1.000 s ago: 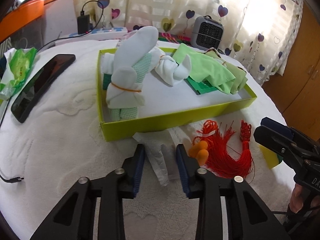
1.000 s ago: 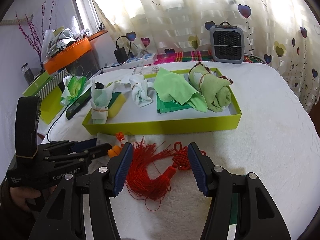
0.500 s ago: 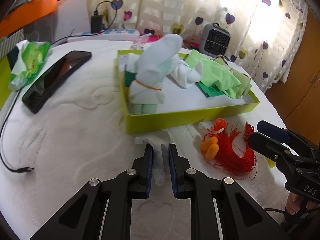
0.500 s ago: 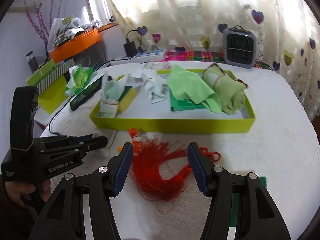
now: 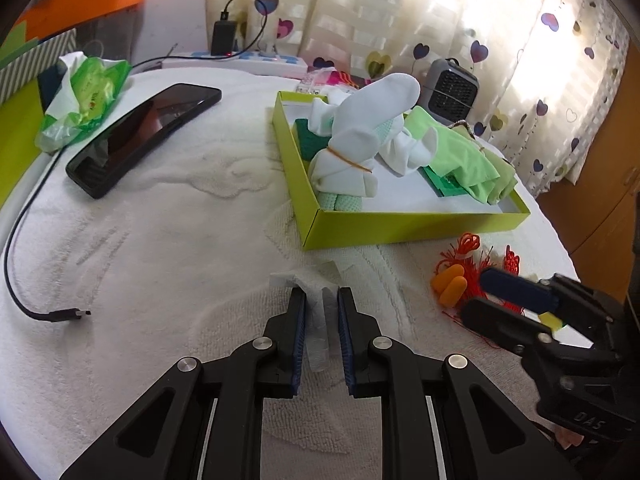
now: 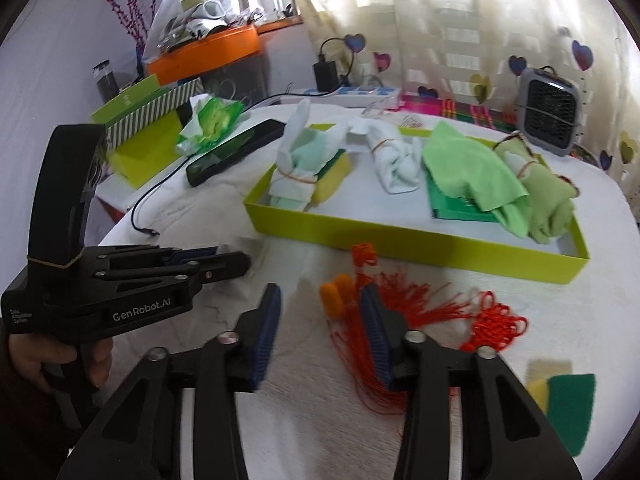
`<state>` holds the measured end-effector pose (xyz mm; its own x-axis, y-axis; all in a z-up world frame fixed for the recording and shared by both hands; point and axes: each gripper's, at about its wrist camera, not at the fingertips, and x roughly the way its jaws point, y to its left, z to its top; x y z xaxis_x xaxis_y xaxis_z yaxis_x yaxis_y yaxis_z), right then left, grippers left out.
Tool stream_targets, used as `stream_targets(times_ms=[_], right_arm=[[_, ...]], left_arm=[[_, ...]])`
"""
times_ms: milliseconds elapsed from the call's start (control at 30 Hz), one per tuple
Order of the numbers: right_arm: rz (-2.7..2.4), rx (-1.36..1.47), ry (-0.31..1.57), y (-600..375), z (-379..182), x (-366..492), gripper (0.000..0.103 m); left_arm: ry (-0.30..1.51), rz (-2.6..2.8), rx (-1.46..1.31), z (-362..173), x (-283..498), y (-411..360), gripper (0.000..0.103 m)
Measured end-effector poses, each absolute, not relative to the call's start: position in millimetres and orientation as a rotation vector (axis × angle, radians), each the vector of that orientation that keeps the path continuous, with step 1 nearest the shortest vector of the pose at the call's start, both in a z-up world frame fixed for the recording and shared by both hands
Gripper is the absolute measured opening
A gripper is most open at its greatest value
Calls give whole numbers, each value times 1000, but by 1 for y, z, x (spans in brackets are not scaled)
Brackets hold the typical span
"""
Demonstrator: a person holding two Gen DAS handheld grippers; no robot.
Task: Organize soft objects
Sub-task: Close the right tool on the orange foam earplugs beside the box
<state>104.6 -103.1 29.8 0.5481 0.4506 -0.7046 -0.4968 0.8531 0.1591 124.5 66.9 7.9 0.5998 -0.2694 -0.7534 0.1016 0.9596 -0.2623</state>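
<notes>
My left gripper (image 5: 322,312) is closed on a white gauze strip (image 5: 316,312) that lies on the white towel (image 5: 168,240); the pads press its sides, and its crumpled end pokes out past my fingertips toward 12 o'clock. My right gripper (image 6: 318,320) has just been closing, yet its jaws stand apart: the orange earplugs (image 6: 335,296) lie between them near the tips, untouched, and the right pad sits on the threads of the red tassel (image 6: 432,316), which fans out toward 3 o'clock and ends in a knot. In the left view that gripper (image 5: 508,292) shows at 3 o'clock, over the tassel (image 5: 464,256), with the earplugs (image 5: 450,284) just to its left. Ahead of both grippers, at 12 to 1 o'clock, sits the green tray (image 5: 400,228). It holds a white sock bundle (image 5: 356,136) bound with a rubber band at its left end, a second white roll (image 6: 394,160) next to it, then a light green cloth (image 6: 468,164) over a dark green pad, and an olive roll (image 6: 544,192) at the right end. A yellow sponge (image 6: 334,176) lies beside the first bundle. At 10 o'clock from my left gripper lies a black phone (image 5: 140,136), with a green wipes pack (image 5: 88,96) beyond it and a loose cable (image 5: 24,240) at 9 o'clock. A small grey fan (image 5: 452,88) stands behind the tray. At 4 o'clock in the right view lie a green-and-yellow sponge pair (image 6: 560,396).
</notes>
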Motion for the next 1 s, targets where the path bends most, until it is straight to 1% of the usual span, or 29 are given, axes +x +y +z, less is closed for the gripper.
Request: stream_targets(times_ms=[33,367,500,567,633,833,1000], right_arm=[[560,-65,821,-102,28,105,36],[528,-74,866,-94,17,117,36],[504,-73,877,-92,14,123,34],[502,-70,886,-91,13,125,26],[497,-78,887,-90,12,125,20],[507,-84,874,-88,13,121,17],[561,-59,861,-88,17,116,16]], left_arm=[[903,-219,-204,8,124,67,15],[894,-230,-208,6,124,68,15],[894,-231,-209,6,124,68,15],[893,-232,-210,6,124,68,15],[894,-230,-209,6,124,68,15],[894,-230,-207,5,124,68,15],[894,-229,-208,6,123,68,15]])
